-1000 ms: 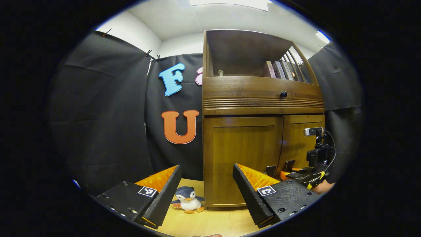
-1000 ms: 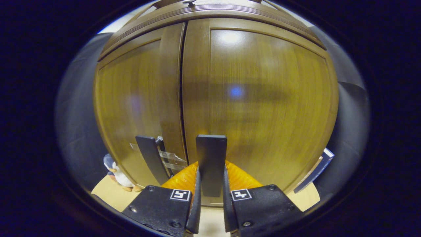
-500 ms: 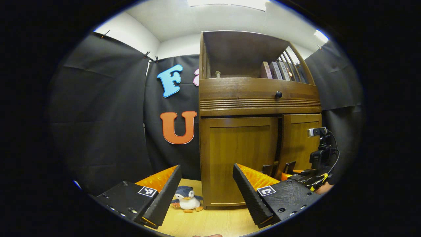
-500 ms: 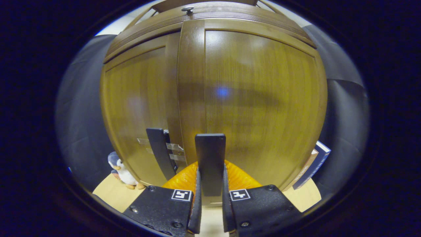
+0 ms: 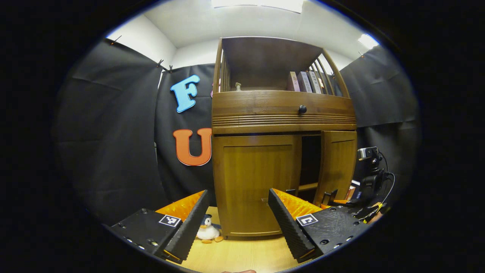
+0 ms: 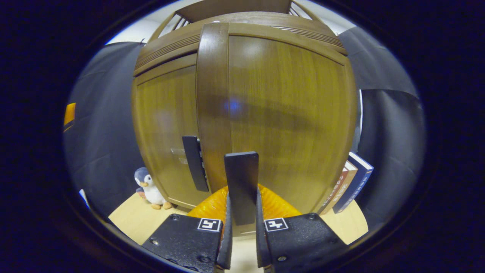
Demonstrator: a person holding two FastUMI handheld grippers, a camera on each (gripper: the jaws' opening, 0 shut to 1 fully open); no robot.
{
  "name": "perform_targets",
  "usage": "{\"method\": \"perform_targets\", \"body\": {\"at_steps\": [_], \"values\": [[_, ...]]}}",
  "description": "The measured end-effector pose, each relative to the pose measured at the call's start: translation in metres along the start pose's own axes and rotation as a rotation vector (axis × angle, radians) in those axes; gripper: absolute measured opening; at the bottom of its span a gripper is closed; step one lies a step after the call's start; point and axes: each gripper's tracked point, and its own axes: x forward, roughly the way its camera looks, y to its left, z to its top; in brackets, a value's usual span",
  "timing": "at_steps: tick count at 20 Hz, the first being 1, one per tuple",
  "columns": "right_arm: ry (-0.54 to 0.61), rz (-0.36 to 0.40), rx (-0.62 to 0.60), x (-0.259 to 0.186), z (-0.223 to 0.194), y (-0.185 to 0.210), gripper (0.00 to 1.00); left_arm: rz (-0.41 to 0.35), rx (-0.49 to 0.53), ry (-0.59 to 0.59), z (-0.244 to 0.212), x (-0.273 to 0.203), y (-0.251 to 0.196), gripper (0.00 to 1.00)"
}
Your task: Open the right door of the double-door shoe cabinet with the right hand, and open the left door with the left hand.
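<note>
Right door [image 5: 338, 163] now swung partway out versus a second ago, dark gap showing beside the left door [image 5: 254, 182], so step one is well underway. Right gripper [image 6: 241, 204] jaws clamped on the door's handle strip [image 6: 241, 185]. Left gripper [image 5: 238, 212] jaws wide apart, holding nothing, hanging back from the cabinet [image 5: 282, 110]. Books [image 6: 350, 185] stand just beside the swinging edge; penguin toy [image 5: 208, 231] sits left of the cabinet, clear of the approach.

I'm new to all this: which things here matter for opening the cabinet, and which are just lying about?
In use:
- right door, partly open
- its handle, clamped by right gripper
- left door, closed
- left gripper, open

Lying about:
- toy penguin
- books beside the cabinet
- shelf books
</note>
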Motion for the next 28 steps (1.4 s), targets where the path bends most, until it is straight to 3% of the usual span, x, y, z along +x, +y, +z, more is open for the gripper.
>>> {"method": "perform_targets", "body": {"at_steps": [9, 15, 28], "values": [[0.003, -0.007, 0.043, -0.048, -0.018, -0.026, 0.28, -0.057, 0.012, 0.0, 0.0, -0.011, -0.032, 0.93], [-0.005, -0.032, 0.056, -0.071, -0.022, -0.045, 0.28, -0.087, 0.02, 0.014, -0.009, -0.013, -0.05, 0.97], [-0.007, -0.123, 0.098, -0.119, -0.035, -0.103, 0.19, -0.201, 0.045, 0.049, -0.018, -0.007, -0.092, 0.95]]}}
